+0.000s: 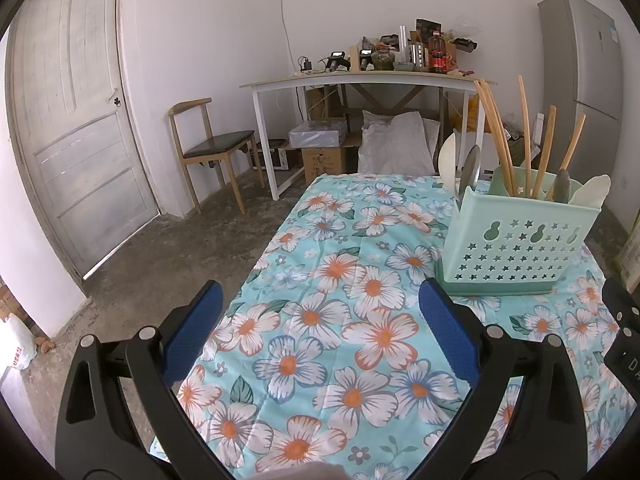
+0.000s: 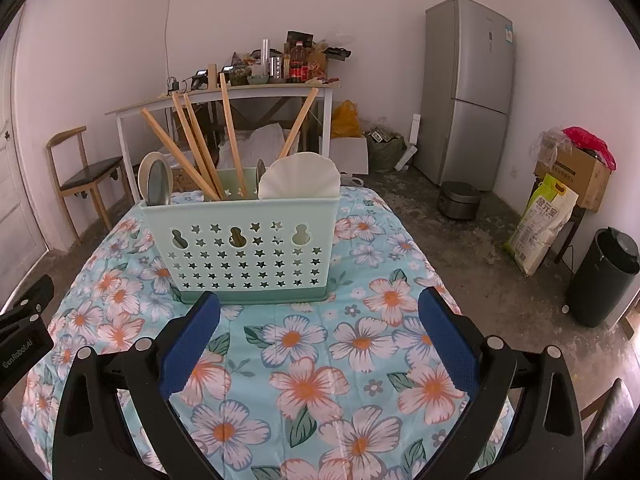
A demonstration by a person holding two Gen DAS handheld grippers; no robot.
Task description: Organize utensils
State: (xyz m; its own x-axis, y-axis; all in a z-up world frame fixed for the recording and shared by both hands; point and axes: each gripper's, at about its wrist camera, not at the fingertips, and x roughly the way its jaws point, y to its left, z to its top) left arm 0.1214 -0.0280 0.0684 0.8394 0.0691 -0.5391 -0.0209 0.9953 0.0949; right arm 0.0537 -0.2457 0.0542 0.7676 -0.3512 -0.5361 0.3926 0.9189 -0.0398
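A mint-green utensil holder [image 2: 248, 248] with star cut-outs stands on the floral tablecloth [image 2: 320, 360]; it also shows in the left wrist view [image 1: 516, 248] at the right. It holds several wooden chopsticks [image 2: 192, 148], metal spoons [image 2: 157, 186] and white spoons [image 2: 300, 178]. My right gripper [image 2: 320, 344] is open and empty, just in front of the holder. My left gripper [image 1: 320, 336] is open and empty over the cloth, left of the holder.
A wooden chair [image 1: 212, 148] and a white desk [image 1: 360, 80] piled with clutter stand behind the table. A door [image 1: 76, 120] is at the left, a fridge [image 2: 468, 88] at the right, with boxes, a rice bag [image 2: 540, 224] and a black bin [image 2: 604, 276].
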